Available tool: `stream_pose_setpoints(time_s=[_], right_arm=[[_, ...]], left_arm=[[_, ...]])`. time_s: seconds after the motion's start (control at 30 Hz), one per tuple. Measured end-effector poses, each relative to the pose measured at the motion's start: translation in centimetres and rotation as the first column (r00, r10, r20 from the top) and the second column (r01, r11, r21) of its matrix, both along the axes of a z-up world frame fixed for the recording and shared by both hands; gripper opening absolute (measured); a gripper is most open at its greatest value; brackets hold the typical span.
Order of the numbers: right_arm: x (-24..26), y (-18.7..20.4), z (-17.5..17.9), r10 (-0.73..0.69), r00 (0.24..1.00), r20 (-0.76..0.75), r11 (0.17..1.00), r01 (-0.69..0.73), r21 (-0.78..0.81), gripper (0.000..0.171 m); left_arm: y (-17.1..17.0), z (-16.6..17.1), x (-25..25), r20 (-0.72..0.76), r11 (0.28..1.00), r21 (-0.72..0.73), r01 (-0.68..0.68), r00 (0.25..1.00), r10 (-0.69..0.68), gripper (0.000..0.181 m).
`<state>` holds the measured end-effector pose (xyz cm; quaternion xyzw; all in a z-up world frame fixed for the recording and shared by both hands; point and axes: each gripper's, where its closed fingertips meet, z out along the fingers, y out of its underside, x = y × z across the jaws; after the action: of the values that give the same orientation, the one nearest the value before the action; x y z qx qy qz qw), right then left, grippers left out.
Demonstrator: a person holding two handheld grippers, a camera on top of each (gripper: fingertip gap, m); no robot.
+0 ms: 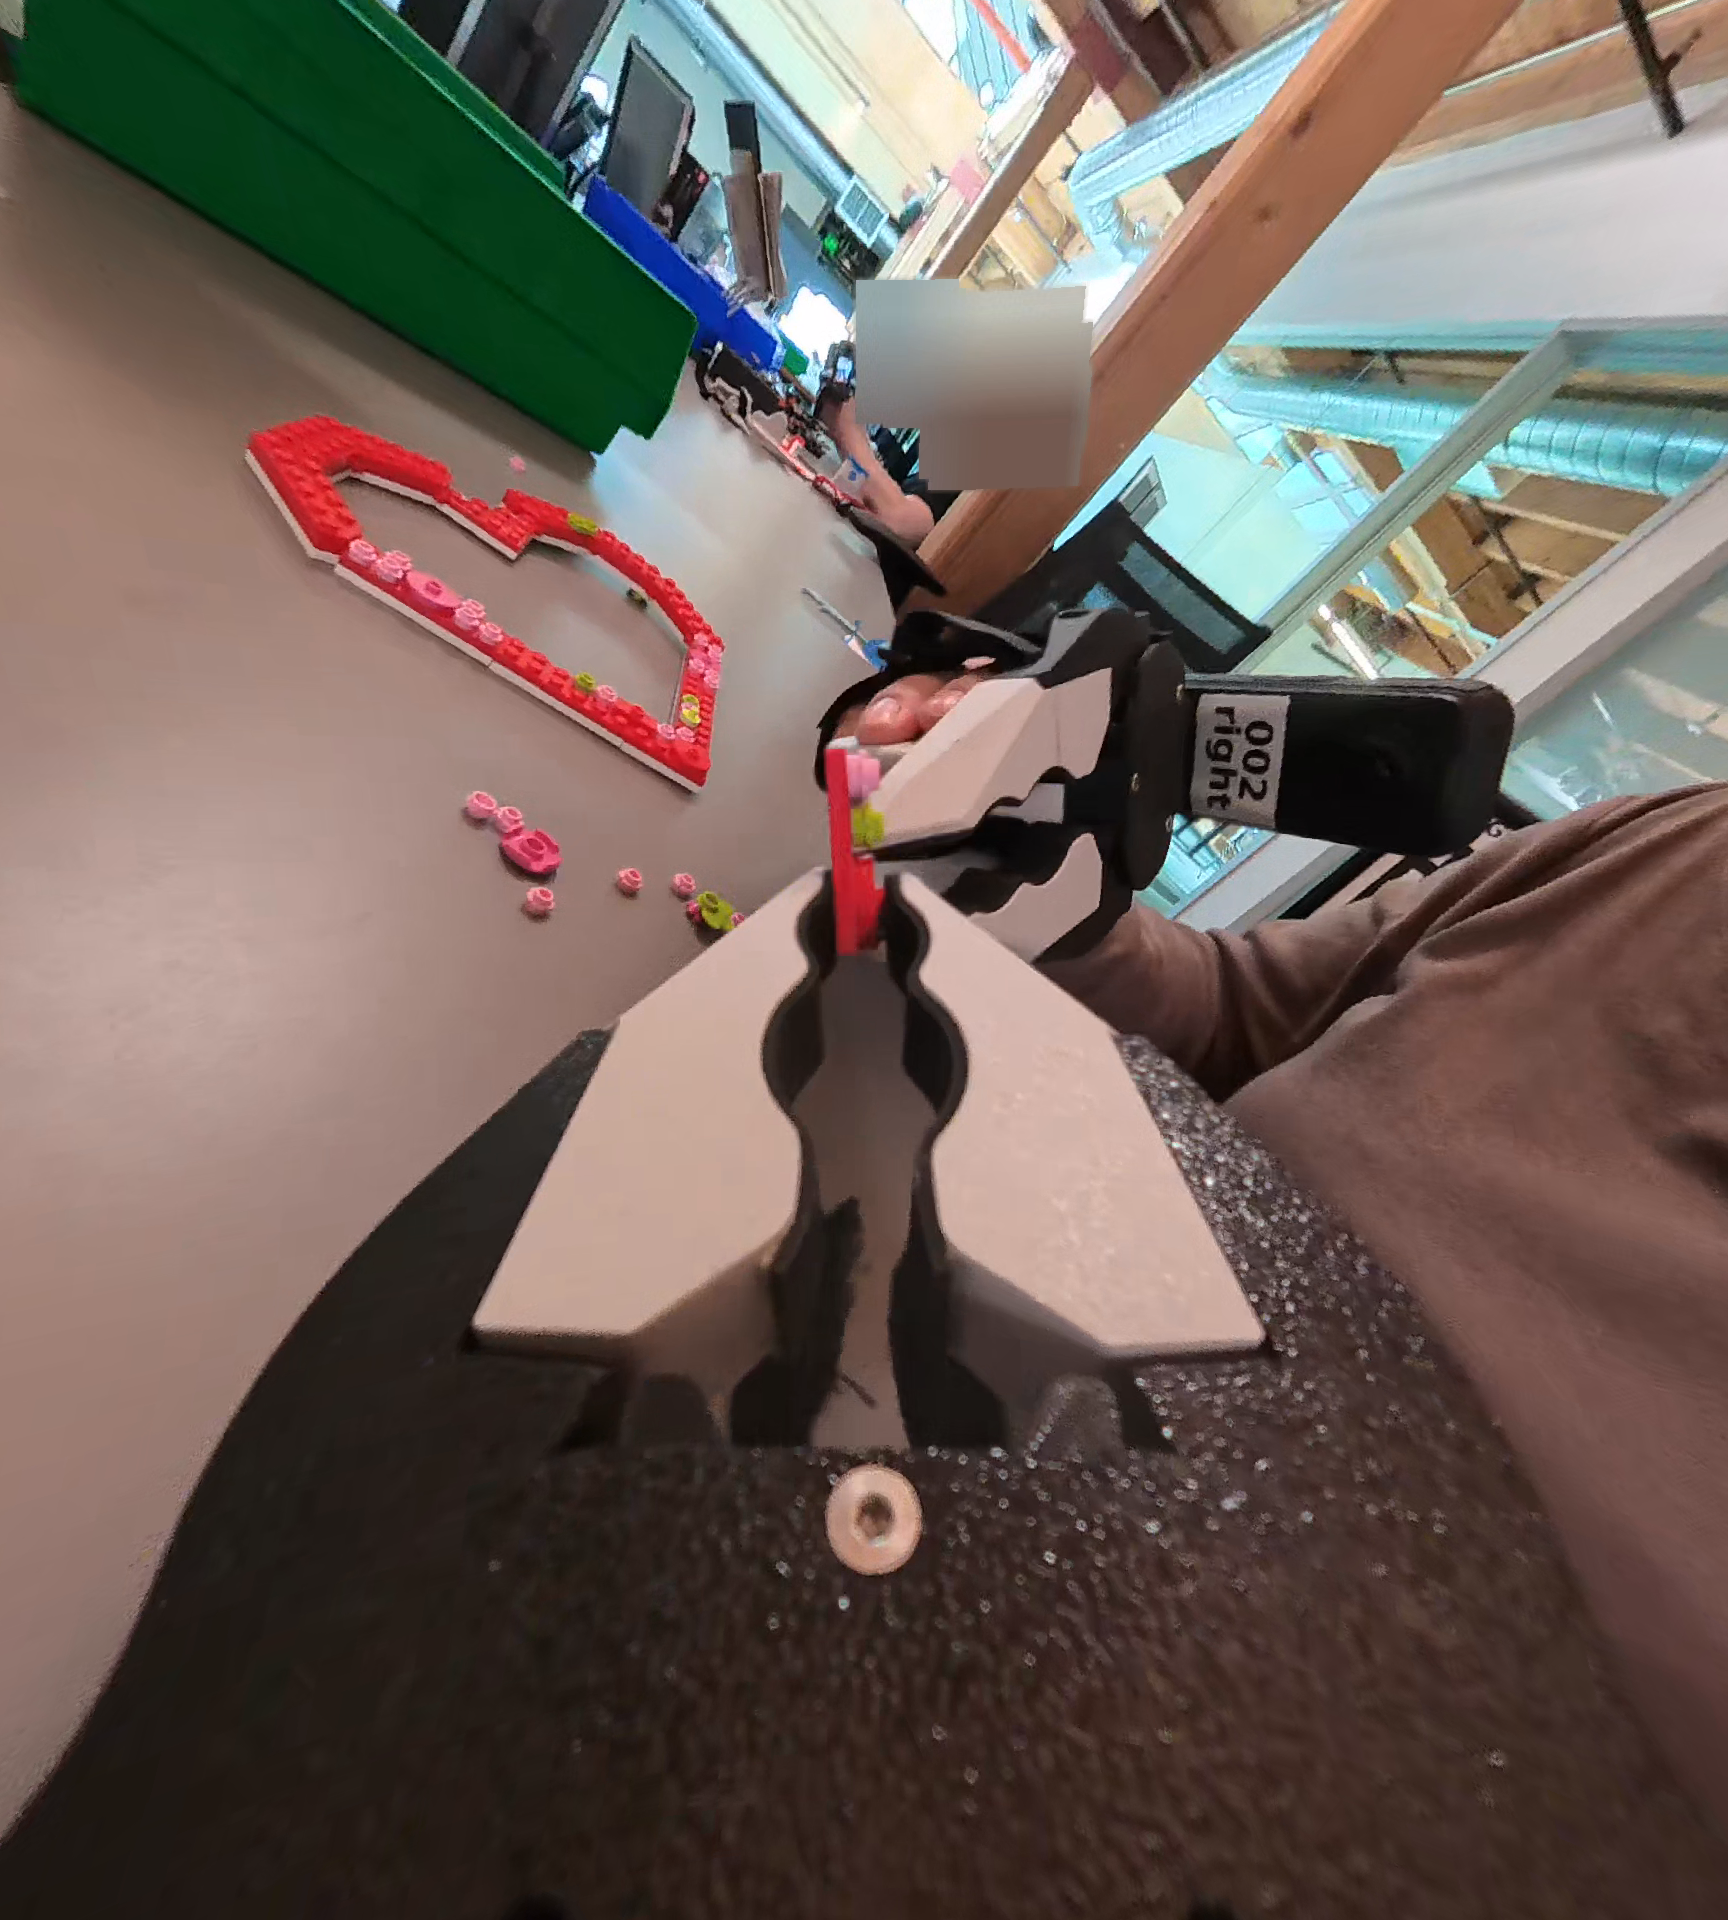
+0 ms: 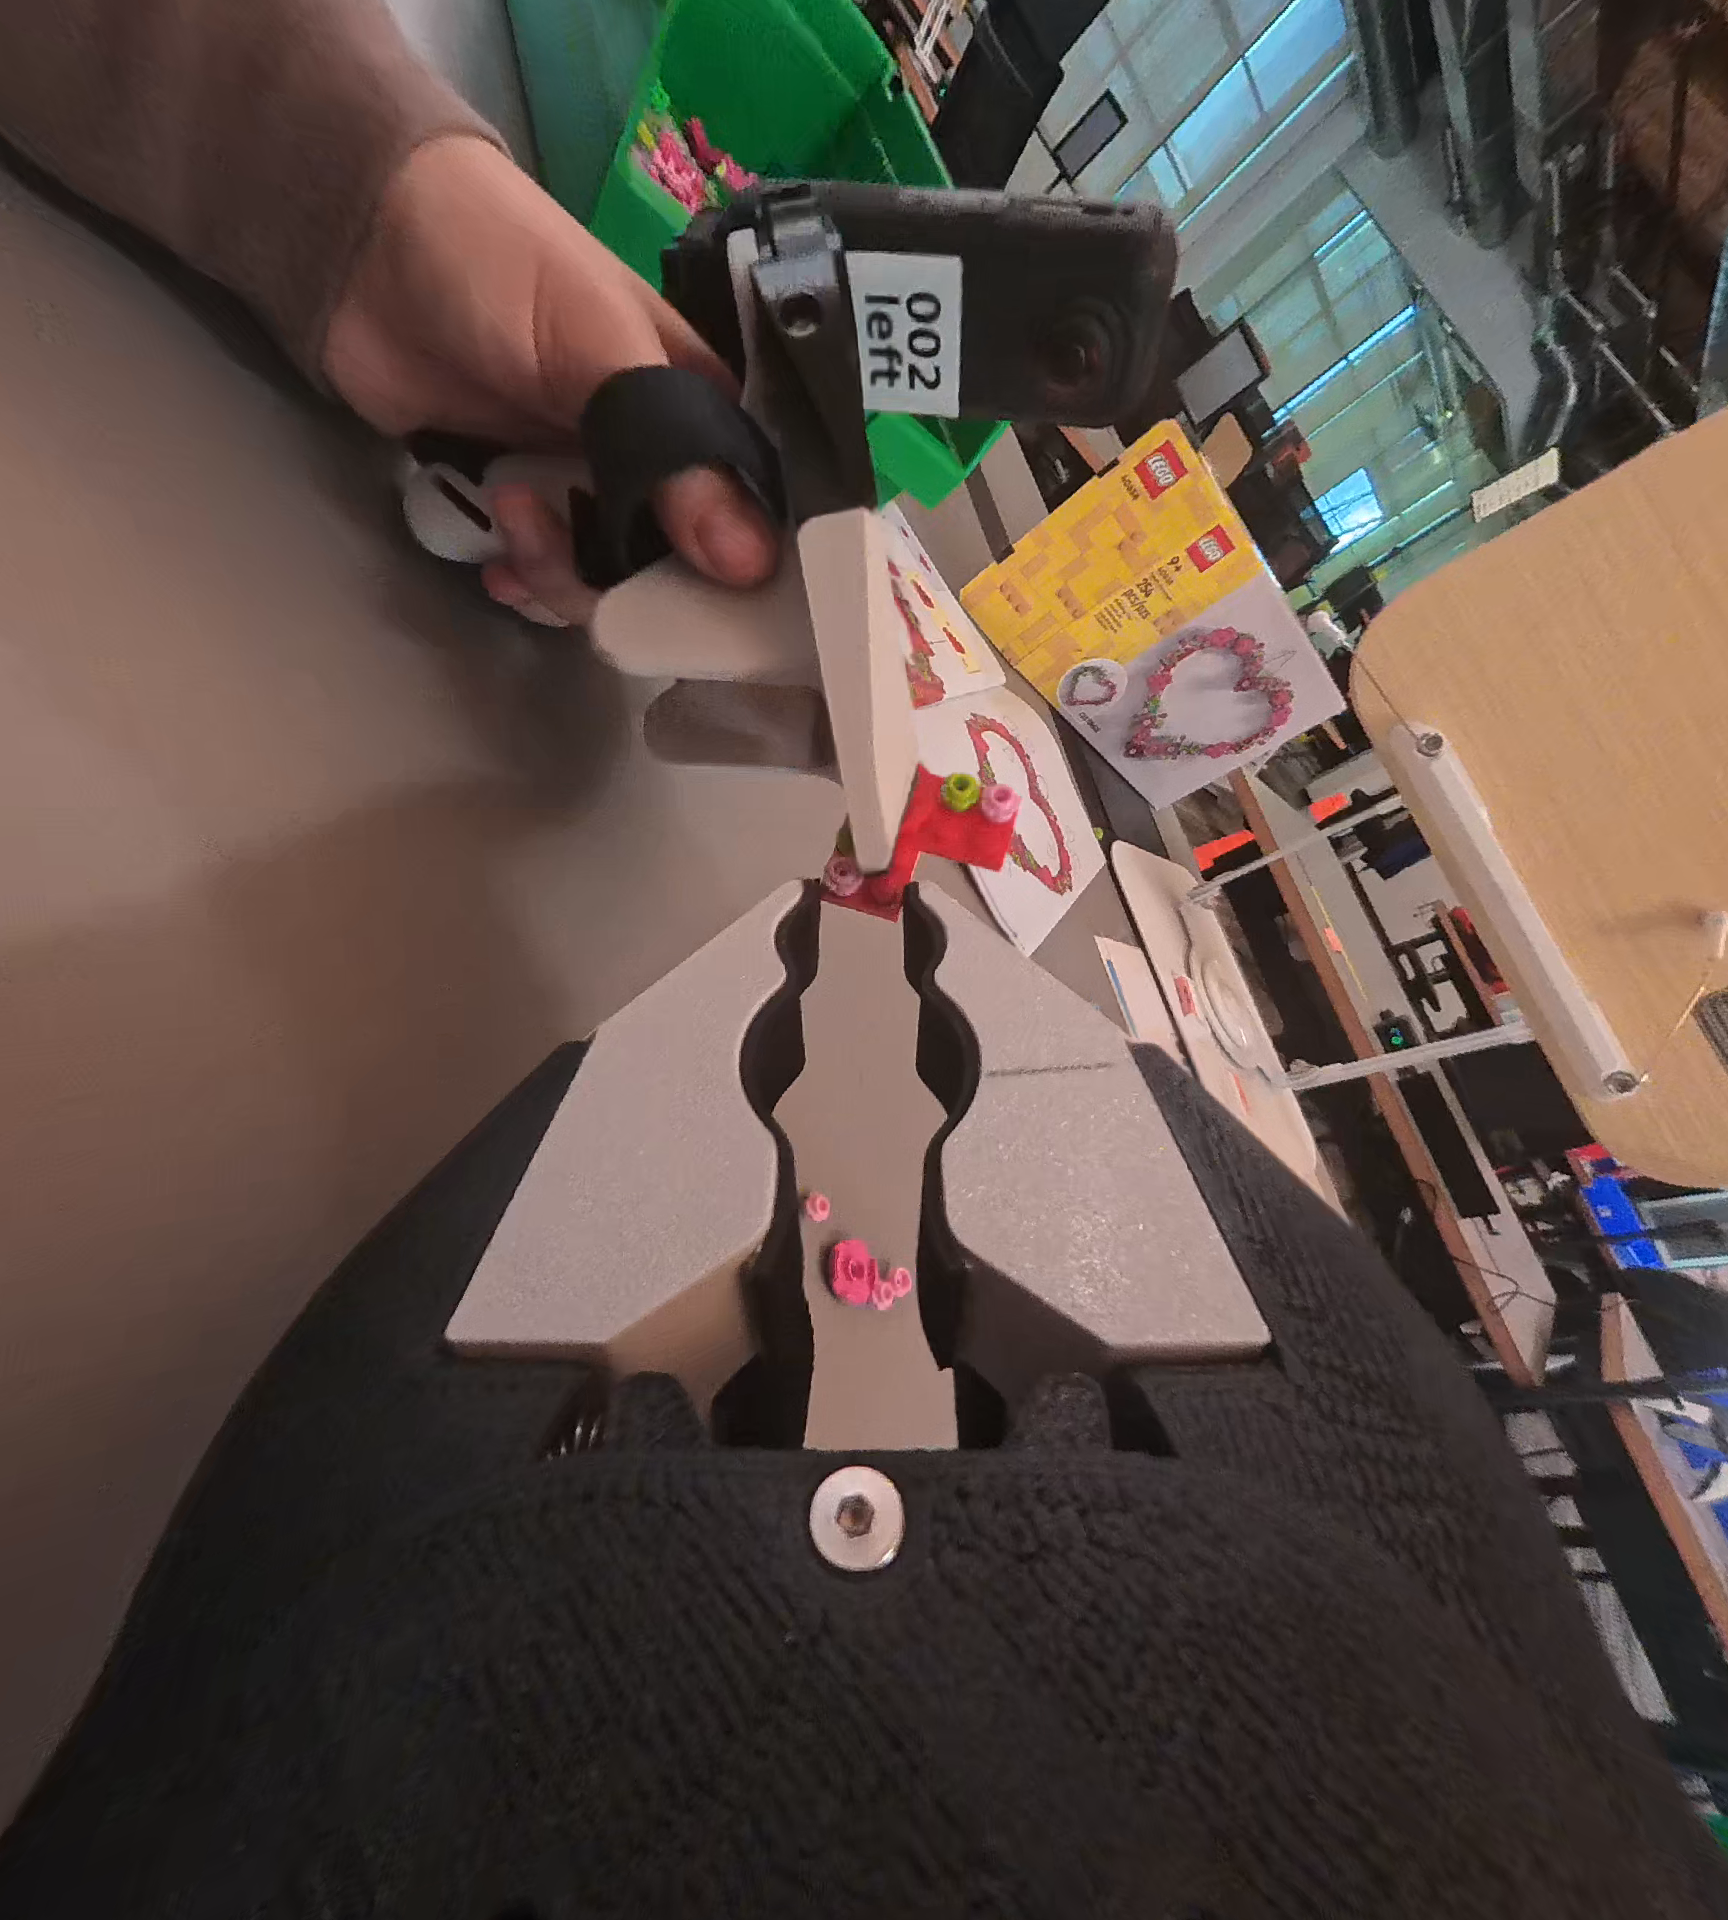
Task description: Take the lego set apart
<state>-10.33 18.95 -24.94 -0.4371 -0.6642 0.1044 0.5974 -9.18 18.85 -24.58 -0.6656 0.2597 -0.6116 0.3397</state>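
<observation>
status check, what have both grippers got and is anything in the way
Left gripper and right gripper both shut on small red lego plate with pink and lime studs, held mid-air. Red heart-shaped lego frame on grey table, part stripped. Nothing in the way.

On the table (image 1: 112, 1039), loose studs (image 1: 527, 847) lie just before the heart frame (image 1: 486, 603), bins (image 1: 351, 208) probably behind it.

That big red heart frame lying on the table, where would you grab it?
The red heart frame lies flat and open in the middle, so I'd pinch one narrow red side from above, one finger inside the ring, one outside, probably on a bare stretch away from the pink flowers.
</observation>
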Motion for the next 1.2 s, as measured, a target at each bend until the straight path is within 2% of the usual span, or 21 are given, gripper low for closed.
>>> stream_pose_setpoints(time_s=[0.03, 0.1, 0.13, 0.2, 0.27, 0.33, 0.4, 0.53, 0.7, 0.73, 0.83, 0.93, 1.0, 1.07, 1.2], right_arm=[[-0.1, 0.1, 0.1, -0.008, 1.000, -0.020, 1.000, 0.007, -0.030, 0.015], [-0.1, 0.3, 0.7, -0.026, 0.995, -0.098, 0.978, 0.005, -0.208, 0.015], [-0.2, 0.5, 1.5, -0.046, 0.983, -0.178, 0.942, -0.016, -0.334, 0.019], [-0.2, 1.2, 3.4, -0.140, 0.925, -0.353, 0.807, -0.100, -0.581, 0.022], [-0.5, 1.7, 4.2, -0.236, 0.864, -0.445, 0.642, -0.205, -0.739, 0.028], [-1.0, 1.8, 4.1, -0.282, 0.837, -0.469, 0.554, -0.257, -0.792, 0.032], [-1.3, 1.8, 4.0, -0.310, 0.818, -0.484, 0.514, -0.284, -0.810, 0.032], [-1.6, 2.0, 3.3, -0.357, 0.810, -0.465, 0.421, -0.305, -0.854, 0.031], [-1.4, 1.8, 3.6, -0.354, 0.787, -0.505, 0.271, -0.430, -0.861, 0.021], [-1.3, 1.8, 3.4, -0.348, 0.793, -0.501, 0.253, -0.435, -0.864, 0.016], [-1.2, 1.6, 3.0, -0.318, 0.817, -0.480, 0.237, -0.422, -0.875, 0.016], [-1.3, 1.3, 2.5, -0.297, 0.839, -0.455, 0.200, -0.412, -0.889, 0.024], [-1.2, 1.3, 2.2, -0.295, 0.845, -0.446, 0.192, -0.405, -0.894, 0.015], [-1.2, 1.2, 2.0, -0.283, 0.855, -0.436, 0.190, -0.395, -0.899, 0.014], [-1.1, 0.8, 0.3, -0.200, 0.921, -0.334, 0.294, -0.269, -0.917, 0.011]], left_arm=[[0.1, 0.1, -0.1, -0.001, 1.000, 0.023, -0.015, 1.000, 0.015, 0.005], [1.2, -0.1, -0.7, -0.080, 0.979, 0.168, -0.119, 0.988, 0.134, 0.005], [1.9, -0.2, -1.2, -0.138, 0.949, 0.266, -0.171, 0.967, 0.213, 0.005], [2.8, -0.3, -2.1, -0.248, 0.857, 0.469, -0.214, 0.899, 0.361, 0.005], [3.4, 0.3, -2.7, -0.286, 0.727, 0.650, -0.221, 0.815, 0.504, 0.005], [3.5, 1.0, -2.7, -0.278, 0.617, 0.760, -0.206, 0.755, 0.594, 0.005], [3.4, 1.4, -2.7, -0.273, 0.539, 0.823, -0.178, 0.708, 0.651, 0.005], [3.3, 1.5, -2.4, -0.273, 0.431, 0.897, -0.093, 0.650, 0.709, 0.005], [3.1, 0.7, -1.9, -0.301, 0.379, 0.926, 0.008, 0.624, 0.721, 0.005], [3.0, 0.7, -1.8, -0.300, 0.368, 0.930, 0.021, 0.624, 0.722, 0.005], [2.9, 0.3, -1.7, -0.318, 0.385, 0.922, 0.033, 0.633, 0.706, 0.005], [3.1, 0.0, -1.9, -0.326, 0.378, 0.924, 0.052, 0.623, 0.711, 0.005], [3.0, -0.1, -1.9, -0.330, 0.367, 0.927, 0.074, 0.625, 0.707, 0.005], [2.9, -0.2, -1.9, -0.339, 0.363, 0.927, 0.093, 0.623, 0.705, 0.005], [2.7, -1.7, -1.8, -0.410, 0.403, 0.900, 0.166, 0.639, 0.651, 0.005]])
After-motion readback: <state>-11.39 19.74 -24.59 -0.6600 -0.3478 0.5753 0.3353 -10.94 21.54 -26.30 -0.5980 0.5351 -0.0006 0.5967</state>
